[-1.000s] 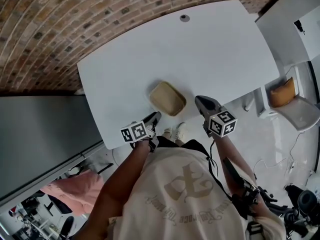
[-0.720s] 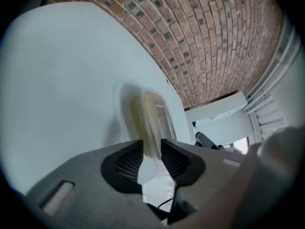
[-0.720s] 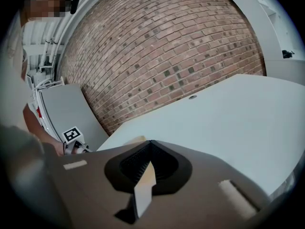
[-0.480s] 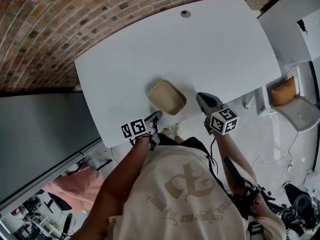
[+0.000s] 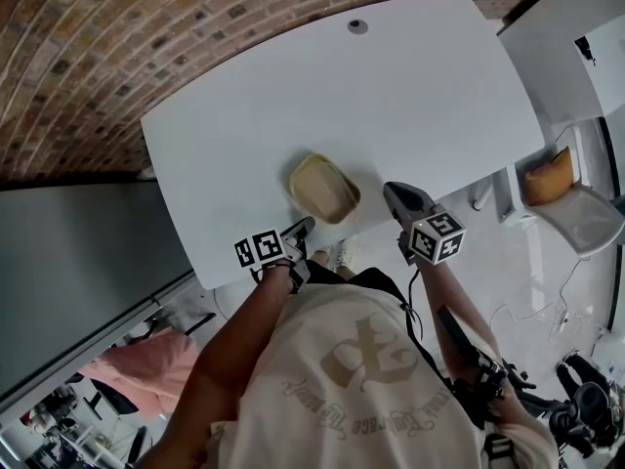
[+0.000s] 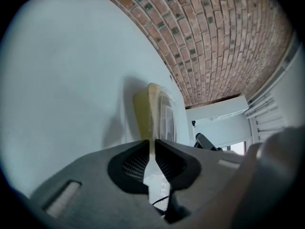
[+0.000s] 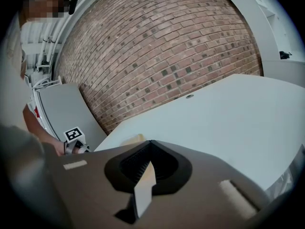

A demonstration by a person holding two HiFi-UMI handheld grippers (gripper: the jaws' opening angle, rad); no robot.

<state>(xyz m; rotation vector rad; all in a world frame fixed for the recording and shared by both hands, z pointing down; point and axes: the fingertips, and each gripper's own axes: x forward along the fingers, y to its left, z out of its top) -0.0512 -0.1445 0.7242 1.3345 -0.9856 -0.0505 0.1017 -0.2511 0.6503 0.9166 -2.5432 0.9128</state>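
Where the head view looks steeply down, we record a tan container (image 5: pixel 324 189) lying on the white table (image 5: pixel 410 86), close to its near edge and apart from everything else on that surface. The left gripper (image 5: pixel 302 228) reaches in from the person's side and meets the container's near left corner. The right gripper (image 5: pixel 395 194) hangs just beside the container's right side, over the table edge and clear of it. In the left gripper view the container (image 6: pixel 143 111) stands directly ahead of the jaws. It shows almost edge-on, and its thin pale rim runs down into the narrow slit between the two dark pads (image 6: pixel 133 161). We judge the claw closed on that rim. Whether the near side is raised off the table we cannot tell from these frames. In the right gripper view the jaws are drawn together with nothing caught between them. The container appears only as a small tan sliver (image 7: pixel 133 139) off to the left, near the marker cube (image 7: pixel 72 134) of the other gripper, with the brick wall (image 7: pixel 157 46) behind. Our assessment is that a hold on the rim is made on the left side only. The container lies near the table edge, and the right claw has no contact with it.
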